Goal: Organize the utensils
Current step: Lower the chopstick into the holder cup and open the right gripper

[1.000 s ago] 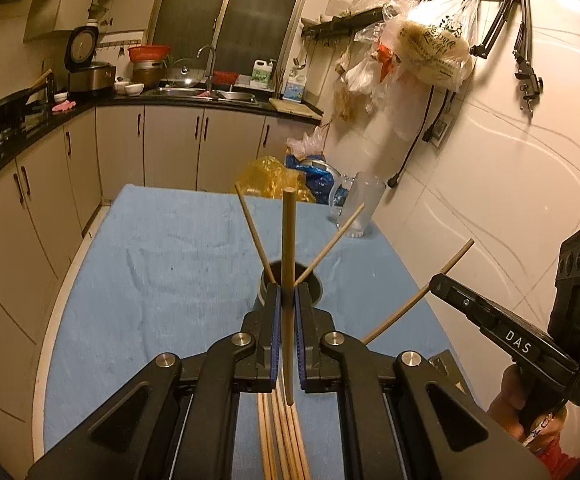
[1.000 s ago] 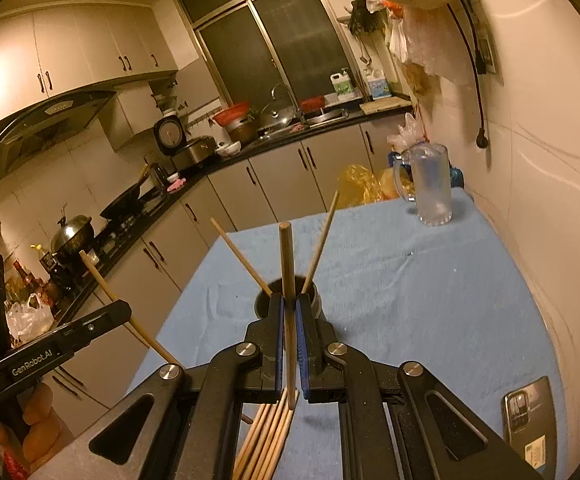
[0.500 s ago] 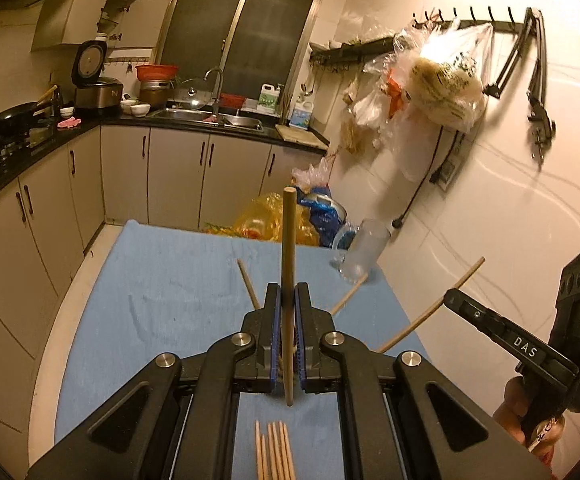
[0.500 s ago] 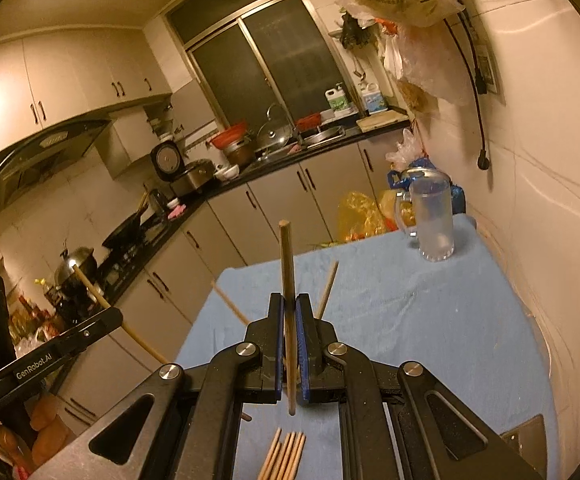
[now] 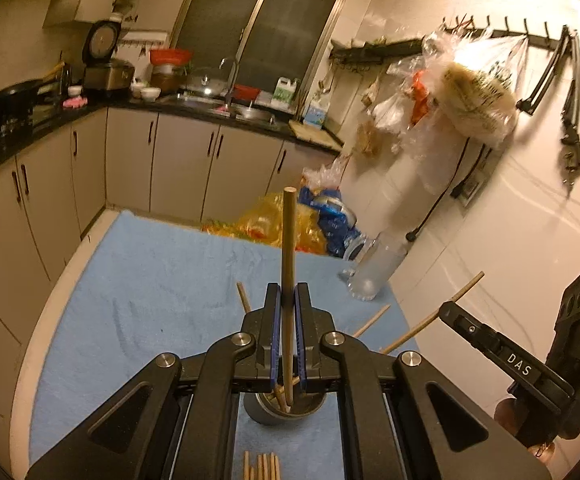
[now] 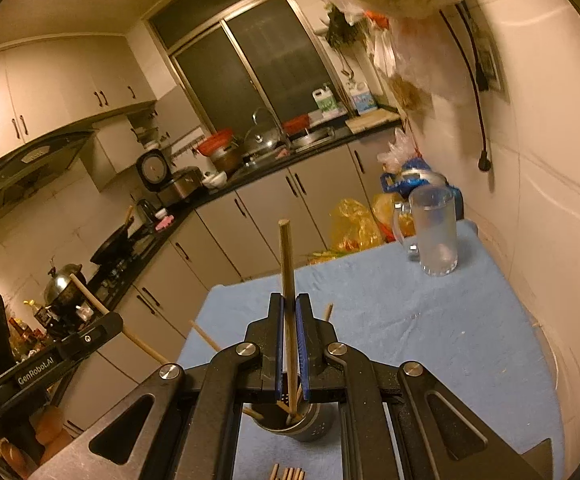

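My left gripper point(image 5: 287, 292) is shut on an upright wooden chopstick point(image 5: 288, 232). Its lower end lines up with the mouth of a dark metal cup point(image 5: 285, 410) that holds a few other chopsticks. My right gripper point(image 6: 289, 302) is shut on its own chopstick point(image 6: 285, 256) over the same cup point(image 6: 296, 420). Each view shows the other gripper off to the side with a slanted stick in it: the right gripper point(image 5: 448, 308) and the left gripper point(image 6: 109, 322). Several loose chopsticks point(image 5: 261, 466) lie on the blue cloth near the front edge.
A frosted glass mug point(image 6: 436, 236) stands at the far right of the blue-covered table point(image 5: 149, 280), close to the wall. Yellow and blue plastic bags point(image 5: 314, 220) sit beyond the far edge. A dark phone corner point(image 6: 538, 456) lies at the near right. Cabinets run along the left.
Both grippers have moved forward and up with their chopsticks. The cup, earlier ahead of the fingertips, now shows beneath the jaws, and the loose bundle has slid toward the bottom edge.
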`<act>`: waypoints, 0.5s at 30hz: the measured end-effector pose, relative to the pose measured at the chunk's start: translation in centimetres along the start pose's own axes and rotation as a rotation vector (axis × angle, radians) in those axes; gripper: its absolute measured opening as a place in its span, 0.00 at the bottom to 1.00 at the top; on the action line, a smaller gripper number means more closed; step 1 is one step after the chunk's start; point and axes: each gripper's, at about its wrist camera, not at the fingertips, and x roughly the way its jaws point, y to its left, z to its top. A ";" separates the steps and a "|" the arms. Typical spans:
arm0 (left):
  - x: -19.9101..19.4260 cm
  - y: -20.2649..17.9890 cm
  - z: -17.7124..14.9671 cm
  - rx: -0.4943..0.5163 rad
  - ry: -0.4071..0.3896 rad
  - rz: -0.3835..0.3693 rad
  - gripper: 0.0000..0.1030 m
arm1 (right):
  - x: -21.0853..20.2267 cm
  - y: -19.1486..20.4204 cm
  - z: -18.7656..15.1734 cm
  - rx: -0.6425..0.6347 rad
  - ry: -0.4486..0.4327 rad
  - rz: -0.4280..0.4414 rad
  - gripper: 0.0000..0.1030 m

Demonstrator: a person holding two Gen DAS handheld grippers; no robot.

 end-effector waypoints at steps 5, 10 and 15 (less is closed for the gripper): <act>2.4 1.0 -1.1 -0.009 0.048 0.015 0.06 | 2.7 -0.8 -1.4 0.011 0.069 -0.019 0.07; 4.2 2.1 -2.1 -0.027 0.088 0.023 0.06 | 4.9 -1.4 -2.9 0.019 0.141 -0.017 0.07; 5.0 2.4 -2.7 -0.030 0.102 0.028 0.06 | 6.1 -1.4 -3.8 0.004 0.185 -0.016 0.08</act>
